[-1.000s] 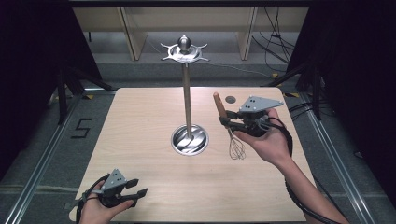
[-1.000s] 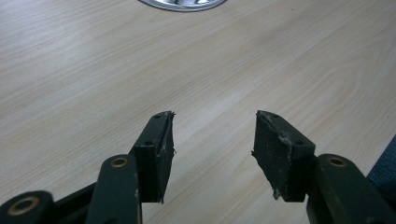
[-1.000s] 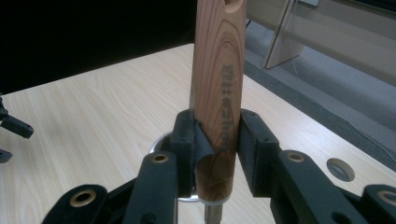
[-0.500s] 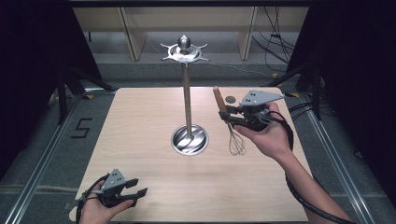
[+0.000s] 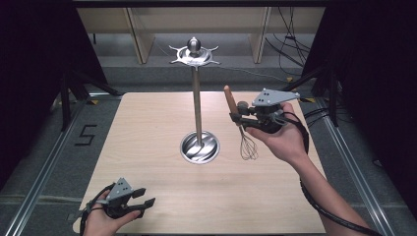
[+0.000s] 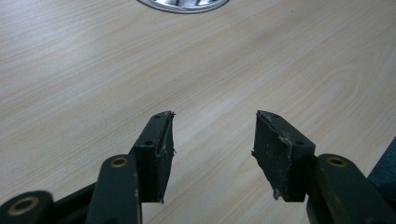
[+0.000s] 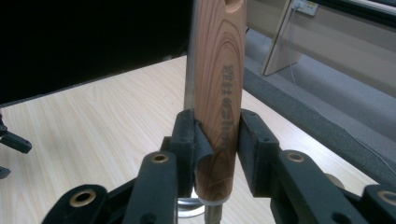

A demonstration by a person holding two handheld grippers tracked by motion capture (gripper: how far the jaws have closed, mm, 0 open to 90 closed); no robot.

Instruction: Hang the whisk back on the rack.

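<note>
While clamped, whisk (image 5: pixel 241 129) lifted nearer the stand (image 5: pixel 196 105).

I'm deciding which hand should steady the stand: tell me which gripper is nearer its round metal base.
Right. The right gripper, shut on the whisk, hangs just beside the base. The left gripper sits open near the table's front edge, farther away.

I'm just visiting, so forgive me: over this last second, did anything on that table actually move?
Only a little. The right tool, clamped on the whisk by its wooden handle, drifted slightly toward the metal stand, carrying the whisk upright above the table. Nothing was picked up or released. The left tool stayed open near the table's front edge, and the stand did not move.
</note>
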